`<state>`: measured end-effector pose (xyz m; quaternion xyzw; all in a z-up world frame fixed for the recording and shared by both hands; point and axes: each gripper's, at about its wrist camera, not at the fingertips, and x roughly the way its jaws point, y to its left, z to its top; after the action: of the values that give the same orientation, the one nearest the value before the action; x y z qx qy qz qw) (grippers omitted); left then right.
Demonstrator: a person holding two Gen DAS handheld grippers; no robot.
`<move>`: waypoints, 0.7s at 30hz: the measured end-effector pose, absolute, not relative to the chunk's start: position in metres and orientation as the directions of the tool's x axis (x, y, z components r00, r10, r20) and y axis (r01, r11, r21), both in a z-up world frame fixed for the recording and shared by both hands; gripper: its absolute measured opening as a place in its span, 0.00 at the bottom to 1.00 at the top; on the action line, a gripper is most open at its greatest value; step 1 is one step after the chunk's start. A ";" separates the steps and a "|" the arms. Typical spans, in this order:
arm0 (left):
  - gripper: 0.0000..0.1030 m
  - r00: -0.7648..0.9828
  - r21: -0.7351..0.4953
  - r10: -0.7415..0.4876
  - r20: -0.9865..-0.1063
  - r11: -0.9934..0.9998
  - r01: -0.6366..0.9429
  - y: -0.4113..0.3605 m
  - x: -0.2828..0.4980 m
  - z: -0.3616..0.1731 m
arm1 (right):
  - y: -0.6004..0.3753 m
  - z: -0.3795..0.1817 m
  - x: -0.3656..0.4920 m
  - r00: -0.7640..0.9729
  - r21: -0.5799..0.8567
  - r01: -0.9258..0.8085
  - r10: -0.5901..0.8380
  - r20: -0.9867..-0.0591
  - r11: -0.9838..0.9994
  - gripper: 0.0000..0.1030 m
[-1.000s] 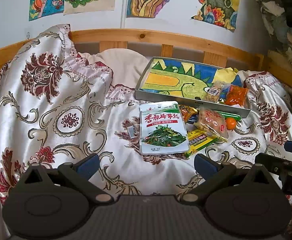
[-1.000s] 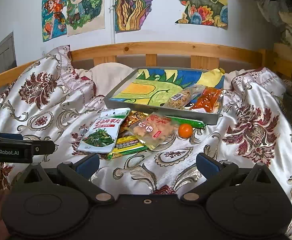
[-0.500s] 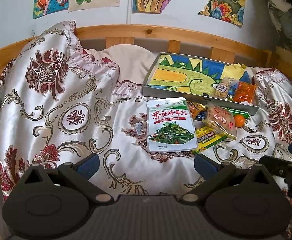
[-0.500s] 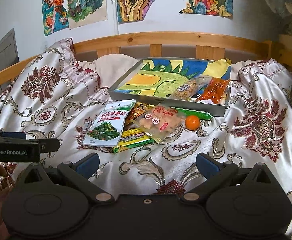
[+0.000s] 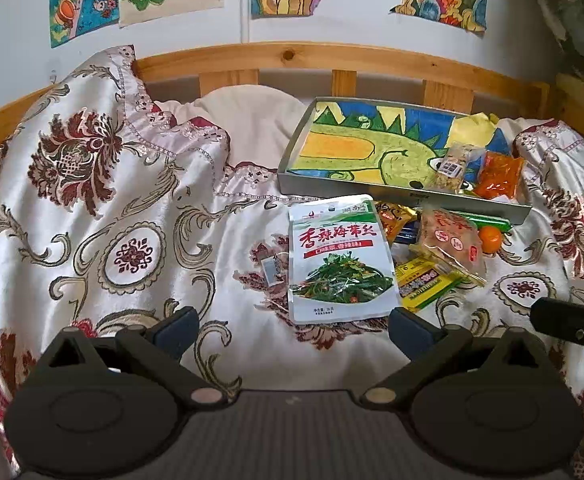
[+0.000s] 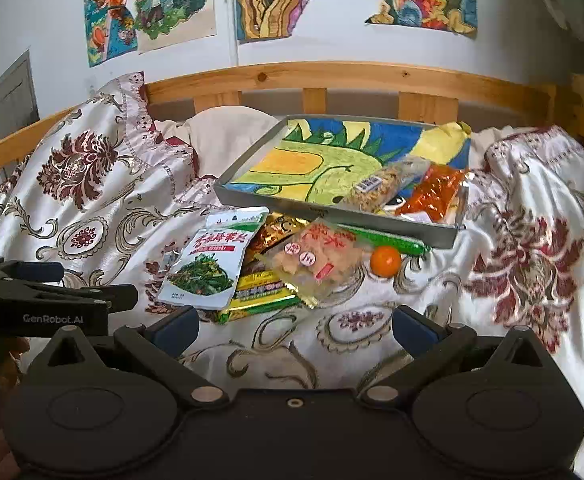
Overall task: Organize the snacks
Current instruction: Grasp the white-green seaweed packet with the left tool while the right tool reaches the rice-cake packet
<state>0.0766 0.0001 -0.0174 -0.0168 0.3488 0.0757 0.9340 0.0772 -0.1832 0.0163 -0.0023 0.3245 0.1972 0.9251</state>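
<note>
Left wrist view shows the bed [image 5: 92, 208] under a patterned satin cover, with the grey tray [image 5: 372, 190] at the far side already holding two packets, and the loose snacks heaped just before its near wall. Biggest of these, the seaweed packet [image 5: 338, 258] lies flat with its long axis pointing away, directly ahead of the left gripper [image 5: 292, 330], whose jaws are spread wide and empty. Beside it, the right gripper [image 6: 294, 330], equally spread, faces the orange [image 6: 386, 261] and looks farther off, so the left hand seems nearer.
</note>
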 end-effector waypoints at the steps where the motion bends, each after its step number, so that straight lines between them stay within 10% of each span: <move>1: 1.00 0.741 0.018 0.127 -0.659 0.988 -0.153 0.001 0.080 -0.018 | -0.184 0.017 0.080 0.712 0.114 -0.376 0.366 -0.599 0.920 0.99; 21: 1.00 0.708 -0.014 0.064 -0.703 0.995 -0.103 0.009 0.184 -0.038 | -0.181 -0.020 0.174 0.693 0.182 -0.450 0.470 -0.547 0.874 0.99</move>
<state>0.1843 0.0089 -0.0384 -0.0259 0.3793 0.0451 0.9238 0.1740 -0.1811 -0.0196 0.0171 0.3019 0.2500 0.9198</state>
